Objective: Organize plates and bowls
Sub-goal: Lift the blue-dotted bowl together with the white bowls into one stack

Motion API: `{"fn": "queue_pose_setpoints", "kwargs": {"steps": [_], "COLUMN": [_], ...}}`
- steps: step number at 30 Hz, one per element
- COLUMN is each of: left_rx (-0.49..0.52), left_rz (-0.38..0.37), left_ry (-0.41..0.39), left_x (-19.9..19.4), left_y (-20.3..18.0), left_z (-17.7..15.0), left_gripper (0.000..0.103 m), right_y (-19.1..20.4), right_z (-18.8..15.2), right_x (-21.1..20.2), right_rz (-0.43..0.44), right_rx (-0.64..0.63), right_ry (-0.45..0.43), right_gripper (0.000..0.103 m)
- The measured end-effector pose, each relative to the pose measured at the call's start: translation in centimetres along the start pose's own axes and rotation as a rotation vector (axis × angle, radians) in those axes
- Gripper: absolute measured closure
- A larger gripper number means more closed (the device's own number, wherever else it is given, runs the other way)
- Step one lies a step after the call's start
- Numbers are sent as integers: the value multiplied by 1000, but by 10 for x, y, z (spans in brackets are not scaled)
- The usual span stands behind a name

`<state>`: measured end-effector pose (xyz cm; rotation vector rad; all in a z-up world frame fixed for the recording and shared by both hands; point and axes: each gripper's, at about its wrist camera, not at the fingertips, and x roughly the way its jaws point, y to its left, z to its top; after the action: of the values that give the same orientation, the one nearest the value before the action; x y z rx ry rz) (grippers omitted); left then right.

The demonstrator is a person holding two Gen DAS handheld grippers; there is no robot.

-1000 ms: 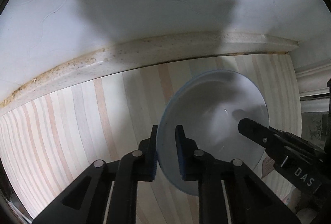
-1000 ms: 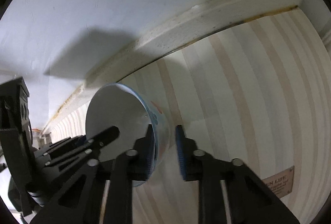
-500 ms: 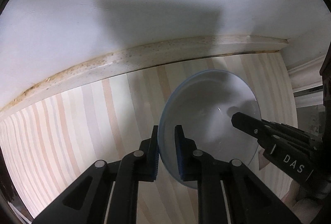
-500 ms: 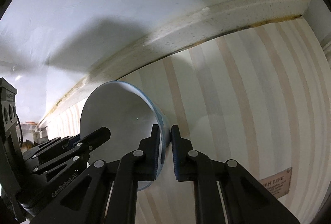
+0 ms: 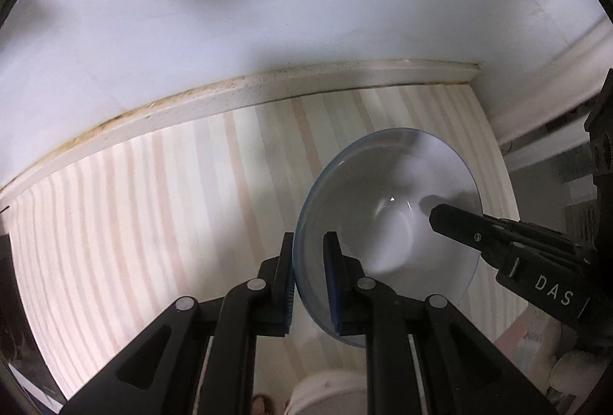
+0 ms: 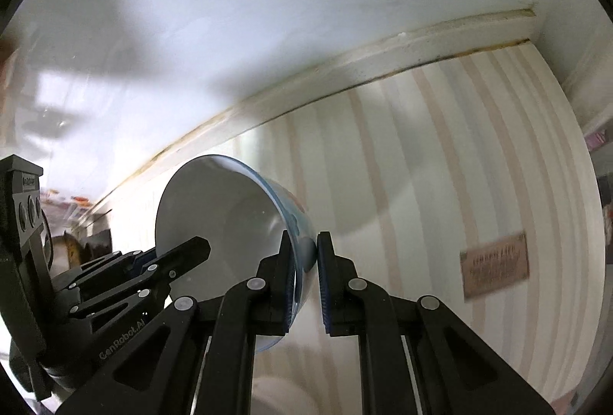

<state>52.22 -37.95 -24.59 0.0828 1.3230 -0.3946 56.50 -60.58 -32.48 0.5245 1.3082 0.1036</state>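
A white bowl point(image 5: 387, 208) with a blue rim and a painted outside is held in the air above the striped table point(image 5: 161, 208), tilted on its side. My left gripper point(image 5: 309, 254) is shut on its near rim. My right gripper point(image 6: 305, 254) is shut on the opposite rim; the bowl shows in the right wrist view point(image 6: 222, 208). Each gripper shows in the other's view, the right one at the bowl's right edge point(image 5: 498, 239) and the left one at lower left point(image 6: 153, 269).
A white wall point(image 5: 268, 13) with a stained trim strip point(image 5: 268, 89) borders the table's far edge. A brown label point(image 6: 494, 265) lies on the table at right. A pale round object point(image 5: 329, 392) shows below the grippers. Dark clutter point(image 6: 76, 250) sits far left.
The bowl has risen off the table and both grippers have pulled back from the wall. The right gripper closed on the bowl's rim.
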Motion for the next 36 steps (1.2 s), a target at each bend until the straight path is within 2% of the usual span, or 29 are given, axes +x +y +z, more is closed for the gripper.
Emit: {"fn": "queue_pose_setpoints", "kwargs": {"steps": [7,17,25,36], "left_rx": [30,69,97,124], "left_rz": [-9,-29,-18,22], "left_ry": [-6,55,150,225], "left_x": [-33,-38,-12,13], "left_y": [-1,-2,-7,-10], "left_z": [-49,-110,-137,-147], "left_gripper": [91,91,91,91], "right_y": [14,23,10,-7], "right_z": [-57,-143,-191,-210], "right_x": [-43,-70,-51,-15], "right_rz": [5,-2,-10,-19], "right_rx": [-12,-8,32,74], "right_ry": [-19,10,86,197], "right_gripper": [90,90,90,90]}}
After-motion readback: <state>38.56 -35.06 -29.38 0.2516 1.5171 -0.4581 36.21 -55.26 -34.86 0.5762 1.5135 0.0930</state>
